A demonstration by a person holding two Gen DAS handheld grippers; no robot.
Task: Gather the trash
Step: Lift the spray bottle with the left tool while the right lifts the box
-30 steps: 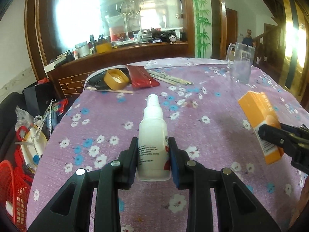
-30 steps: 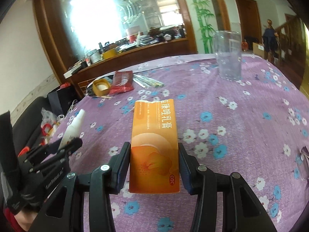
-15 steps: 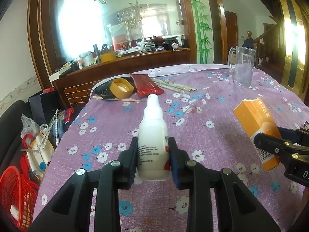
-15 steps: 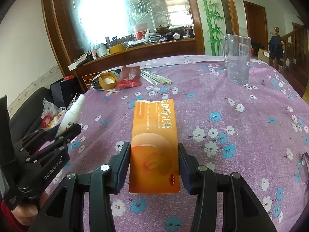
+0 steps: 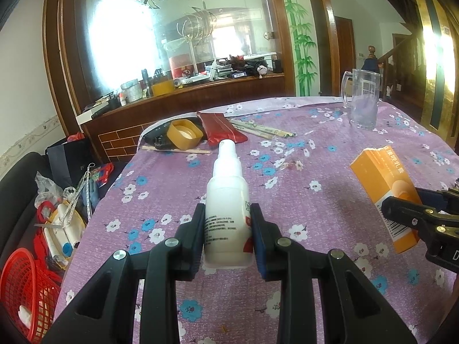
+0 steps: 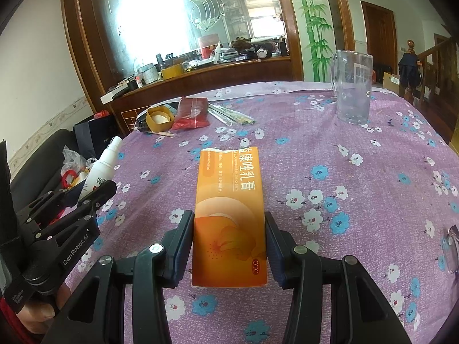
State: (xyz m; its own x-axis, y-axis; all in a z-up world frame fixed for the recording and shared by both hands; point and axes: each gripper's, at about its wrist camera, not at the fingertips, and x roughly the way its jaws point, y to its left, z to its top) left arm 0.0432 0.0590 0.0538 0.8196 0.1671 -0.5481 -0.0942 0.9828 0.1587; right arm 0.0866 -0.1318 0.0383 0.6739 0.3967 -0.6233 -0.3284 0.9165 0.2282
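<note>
My left gripper (image 5: 228, 218) is shut on a white plastic spray bottle (image 5: 227, 200), its nozzle pointing away over the purple flowered tablecloth (image 5: 301, 200). My right gripper (image 6: 229, 226) is shut on an orange medicine carton (image 6: 229, 209) with a torn far end. Each gripper shows in the other's view: the right one (image 5: 401, 209) with the carton (image 5: 381, 183) at the right edge, the left one (image 6: 97, 192) with the bottle (image 6: 100, 169) at the left. Both items hang above the table.
At the table's far left lie a yellow lid (image 5: 183, 133), a red pouch (image 5: 222, 132), wrapped chopsticks (image 5: 264, 129) and a black item. A clear glass mug (image 5: 361, 100) stands far right. A red basket (image 5: 25, 289) and clutter sit below the left edge. Eyeglasses (image 6: 451, 249) lie at the right.
Both views have tilted upward a little, so the table sits lower in frame. Both grips are unchanged.
</note>
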